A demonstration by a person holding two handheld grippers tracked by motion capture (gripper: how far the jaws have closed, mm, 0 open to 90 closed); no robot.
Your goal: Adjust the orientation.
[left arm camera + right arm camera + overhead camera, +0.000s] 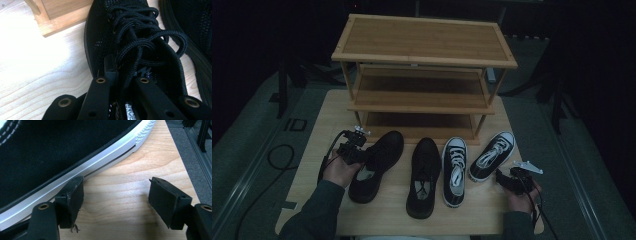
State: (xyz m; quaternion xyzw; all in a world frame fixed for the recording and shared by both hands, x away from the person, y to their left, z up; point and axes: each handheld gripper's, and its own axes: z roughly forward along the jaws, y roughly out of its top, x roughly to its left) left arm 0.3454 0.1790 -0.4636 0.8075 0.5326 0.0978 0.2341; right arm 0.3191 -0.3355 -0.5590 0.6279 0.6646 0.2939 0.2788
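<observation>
My left gripper (361, 154) (123, 75) is shut on the black lace-up shoe (379, 162) (135, 30) at the left of the row. One jaw lies outside the shoe's side wall and the other inside the opening, near the laces. My right gripper (506, 180) (120, 195) stands open above bare wood at the table's right. Its left pad sits just beside the white sole of the black-and-white sneaker (492, 155) (62, 150), and nothing is between its pads.
A second black shoe (424, 175) (195, 30) and another black-and-white sneaker (454, 170) lie between them. A three-tier wooden shoe rack (424, 75) (57, 17) stands at the back of the wooden table (327, 115) (140, 165). The table's right edge is close to my right gripper.
</observation>
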